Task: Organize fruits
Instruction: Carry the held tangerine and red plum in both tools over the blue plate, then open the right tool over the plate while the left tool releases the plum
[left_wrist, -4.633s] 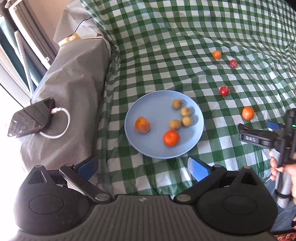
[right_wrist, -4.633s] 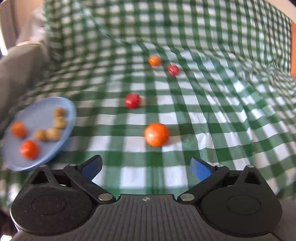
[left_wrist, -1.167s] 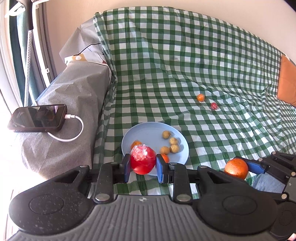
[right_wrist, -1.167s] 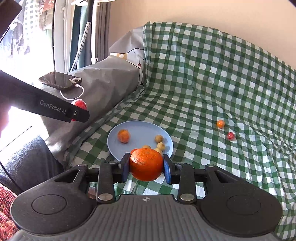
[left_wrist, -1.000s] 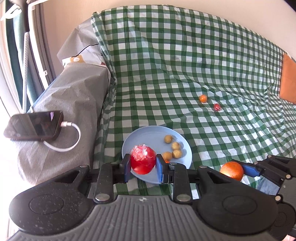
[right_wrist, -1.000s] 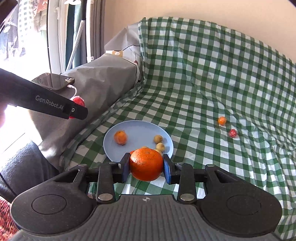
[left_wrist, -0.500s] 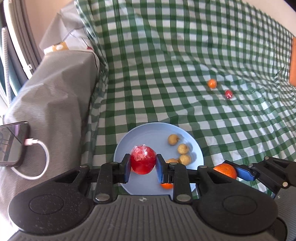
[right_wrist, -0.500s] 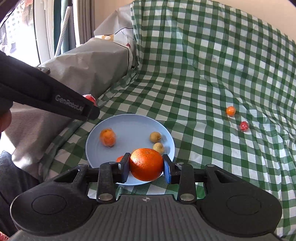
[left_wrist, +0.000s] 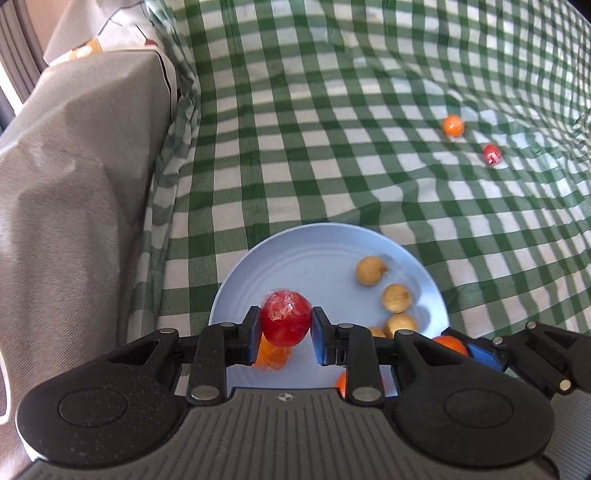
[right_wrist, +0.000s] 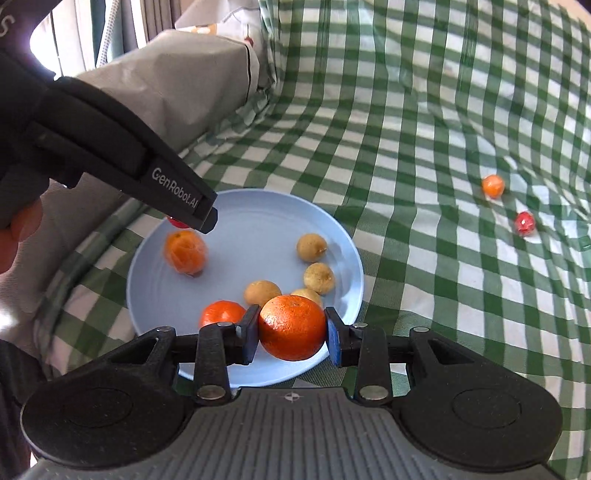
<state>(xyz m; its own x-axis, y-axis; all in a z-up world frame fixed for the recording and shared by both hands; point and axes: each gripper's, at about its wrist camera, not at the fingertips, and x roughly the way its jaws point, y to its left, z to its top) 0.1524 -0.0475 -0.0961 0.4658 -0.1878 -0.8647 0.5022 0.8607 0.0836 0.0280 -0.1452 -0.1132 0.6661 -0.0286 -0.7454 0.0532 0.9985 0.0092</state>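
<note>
My left gripper (left_wrist: 285, 334) is shut on a red wrapped fruit (left_wrist: 286, 322) and holds it over the left part of the light blue plate (left_wrist: 317, 258). My right gripper (right_wrist: 291, 338) is shut on an orange (right_wrist: 291, 326) over the plate's (right_wrist: 255, 221) near right rim. The plate holds several small tan fruits (right_wrist: 312, 247), a wrapped orange fruit (right_wrist: 184, 252) and a bare orange one (right_wrist: 221, 313). A small orange fruit (right_wrist: 493, 185) and a small red fruit (right_wrist: 524, 223) lie on the checked cloth to the far right. The left gripper also shows in the right wrist view (right_wrist: 192, 212).
A green and white checked cloth (left_wrist: 332, 129) covers the sofa seat and back. A grey covered armrest (left_wrist: 74, 166) rises on the left, next to the plate. The right gripper's fingers (left_wrist: 535, 350) show at the lower right of the left wrist view.
Both grippers have come down and forward toward the plate, each still holding its fruit. The phone on the armrest has left the left wrist view.
</note>
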